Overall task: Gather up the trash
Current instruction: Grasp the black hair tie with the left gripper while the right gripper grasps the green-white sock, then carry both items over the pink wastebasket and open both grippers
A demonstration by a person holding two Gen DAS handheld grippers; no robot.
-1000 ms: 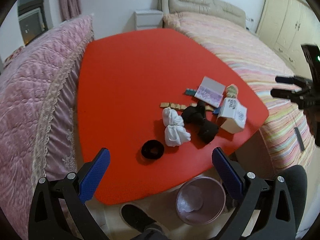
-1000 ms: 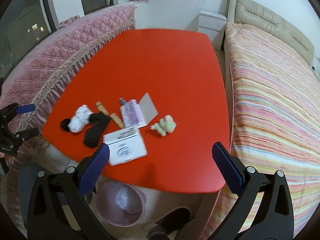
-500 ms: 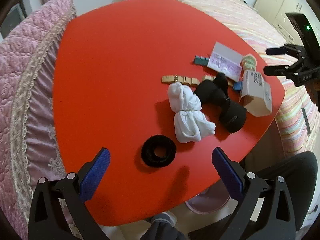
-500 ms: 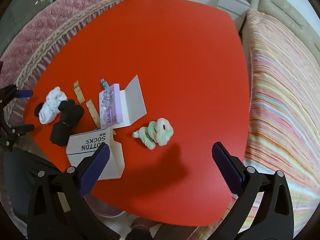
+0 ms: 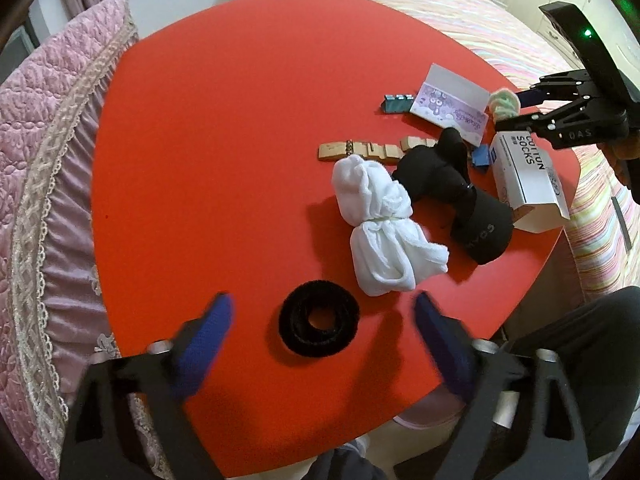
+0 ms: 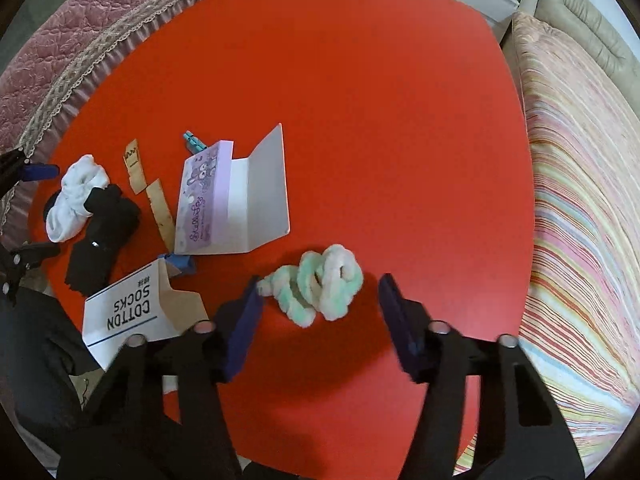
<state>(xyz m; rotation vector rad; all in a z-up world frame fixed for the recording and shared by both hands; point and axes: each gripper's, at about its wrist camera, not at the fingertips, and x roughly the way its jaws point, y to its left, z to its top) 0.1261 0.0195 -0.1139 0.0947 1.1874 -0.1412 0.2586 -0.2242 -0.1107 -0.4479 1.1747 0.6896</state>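
On the red tabletop (image 5: 224, 152), going left to right, the left tongs (image 5: 320, 312) point steeply down over a black fuzzy ring (image 5: 319, 323), which lies flat between the blue pads (image 5: 208, 332); the jaws have just been closing but the pads stand apart from the ring on both sides. Next come the knotted white socks (image 5: 380, 224), touching the black socks (image 5: 452, 184), then the white box printed COTTON SOCKS (image 5: 524, 176) at the tabletop's edge. Behind it lies an open purple card (image 6: 232, 196). Furthest right, the right tongs (image 6: 320, 292) straddle a green-and-white fuzzy bundle (image 6: 316, 284), jaws likewise just closing; whether the left pad touches it I cannot tell.
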